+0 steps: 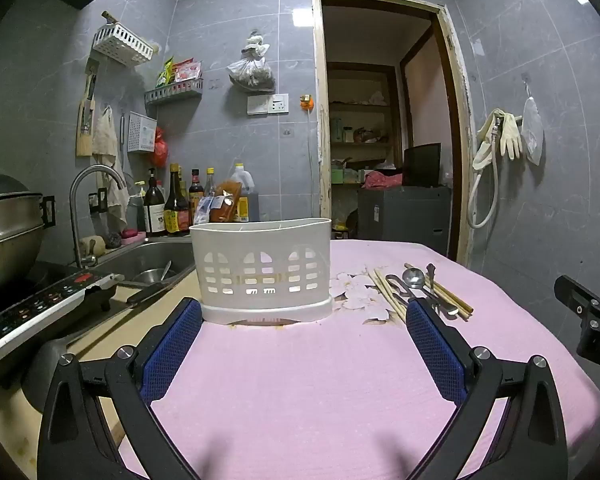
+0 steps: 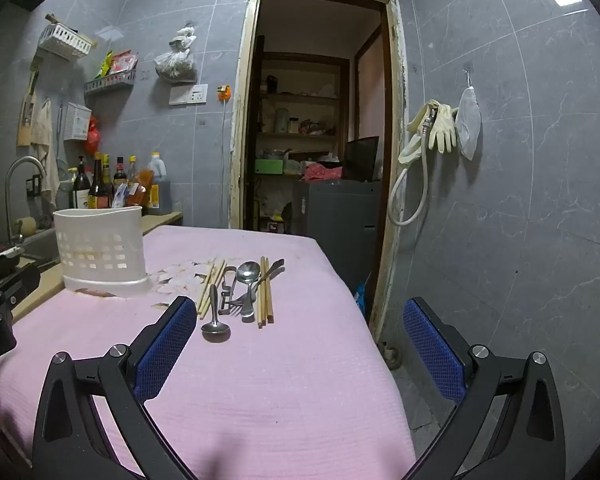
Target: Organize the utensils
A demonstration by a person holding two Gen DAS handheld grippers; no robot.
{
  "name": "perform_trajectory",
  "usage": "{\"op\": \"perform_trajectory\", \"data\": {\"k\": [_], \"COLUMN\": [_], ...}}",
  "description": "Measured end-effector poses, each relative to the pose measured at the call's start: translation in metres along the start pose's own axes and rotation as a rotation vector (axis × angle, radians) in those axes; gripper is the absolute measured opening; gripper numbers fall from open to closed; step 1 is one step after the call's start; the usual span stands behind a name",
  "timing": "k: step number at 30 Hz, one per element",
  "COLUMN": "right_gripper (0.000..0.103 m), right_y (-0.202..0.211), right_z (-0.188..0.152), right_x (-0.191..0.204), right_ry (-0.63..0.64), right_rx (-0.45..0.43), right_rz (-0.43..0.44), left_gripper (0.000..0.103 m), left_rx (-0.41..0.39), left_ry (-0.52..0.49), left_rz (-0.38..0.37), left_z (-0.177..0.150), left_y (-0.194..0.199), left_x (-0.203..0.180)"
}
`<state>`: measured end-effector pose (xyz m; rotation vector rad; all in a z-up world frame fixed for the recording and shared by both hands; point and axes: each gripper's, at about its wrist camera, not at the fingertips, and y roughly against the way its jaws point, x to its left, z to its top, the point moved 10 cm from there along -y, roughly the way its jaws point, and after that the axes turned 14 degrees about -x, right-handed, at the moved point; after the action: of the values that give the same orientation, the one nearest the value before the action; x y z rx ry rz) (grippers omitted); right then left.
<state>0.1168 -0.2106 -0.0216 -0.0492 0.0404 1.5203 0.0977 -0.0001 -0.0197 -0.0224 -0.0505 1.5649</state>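
Nearest to me are my own two grippers. My left gripper (image 1: 304, 320) has its blue pads spread wide apart, with nothing between them. My right gripper (image 2: 300, 320) is spread wide too, and it holds nothing.

Under both lies the big pink cloth (image 1: 320, 380) that covers the table. It is the biggest thing here.

Next in size is the white basket (image 1: 262, 270) with little holes in its wall. It stands upright on the cloth. In the left wrist view it is at 12 o'clock, just past my left pad. In the right wrist view it is at 10 o'clock.

Then come the utensils, lying flat in a small pile on the cloth, well apart from the basket. In the right wrist view they are at 12 o'clock, just past my left pad. There are wooden chopsticks (image 2: 265, 292), a spoon (image 2: 247, 272) with its bowl far from me, a fork (image 2: 240, 300), and a small spoon (image 2: 216, 326) nearest me.
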Motion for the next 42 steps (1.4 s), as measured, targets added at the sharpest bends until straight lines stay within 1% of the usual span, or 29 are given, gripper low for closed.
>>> {"op": "perform_trajectory", "data": {"k": [34, 38, 42], "right_gripper": [0.103, 0.103, 0.103], "right_y": [0.002, 0.002, 0.002], "right_z": [0.001, 0.001, 0.001], "right_x": [0.004, 0.005, 0.003], "right_ry": [-0.001, -0.001, -0.001], "right_rx": [-0.004, -0.004, -0.004], "right_rz": [0.003, 0.004, 0.004], "left_gripper": [0.1, 0.1, 0.1], "left_rx": [0.008, 0.013, 0.012], "left_ry": [0.009, 0.007, 0.009], "left_rz": [-0.006, -0.008, -0.007], "left_z": [-0.001, -0.006, -0.006], "left_y": [0.0, -0.004, -0.004], "left_x": [-0.001, -0.01, -0.009]}}
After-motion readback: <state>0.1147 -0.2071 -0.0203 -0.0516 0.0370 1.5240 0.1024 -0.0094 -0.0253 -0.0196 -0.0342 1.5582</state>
